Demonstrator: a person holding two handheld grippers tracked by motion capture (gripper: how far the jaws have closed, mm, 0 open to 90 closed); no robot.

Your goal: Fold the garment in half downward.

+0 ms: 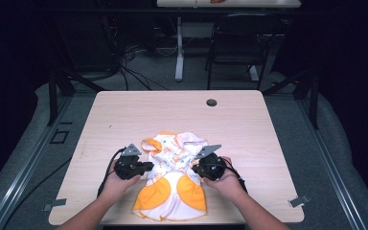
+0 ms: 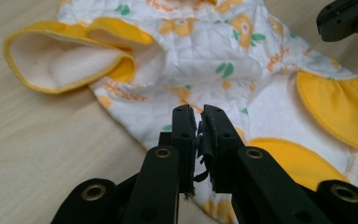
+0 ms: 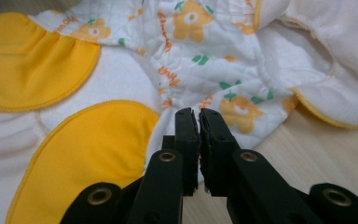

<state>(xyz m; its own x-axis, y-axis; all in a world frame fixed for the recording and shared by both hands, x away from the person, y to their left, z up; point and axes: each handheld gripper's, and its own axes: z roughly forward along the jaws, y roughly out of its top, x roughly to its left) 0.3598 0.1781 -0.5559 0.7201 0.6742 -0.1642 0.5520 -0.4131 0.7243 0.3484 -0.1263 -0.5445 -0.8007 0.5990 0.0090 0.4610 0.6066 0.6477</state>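
Quilted garment [image 1: 175, 179] lying lengthwise (yellow hem nearest person), left gripper [image 1: 146, 167] and right gripper [image 1: 195, 168] barely parted, grasping nothing

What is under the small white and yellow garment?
The wooden table lies under the garment. Anything between cloth and tabletop is covered and cannot be seen.

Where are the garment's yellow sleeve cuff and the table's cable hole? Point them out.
yellow sleeve cuff [image 2: 51, 88], left gripper view, its lower hem.
cable hole [image 1: 211, 102], high view, its centre.
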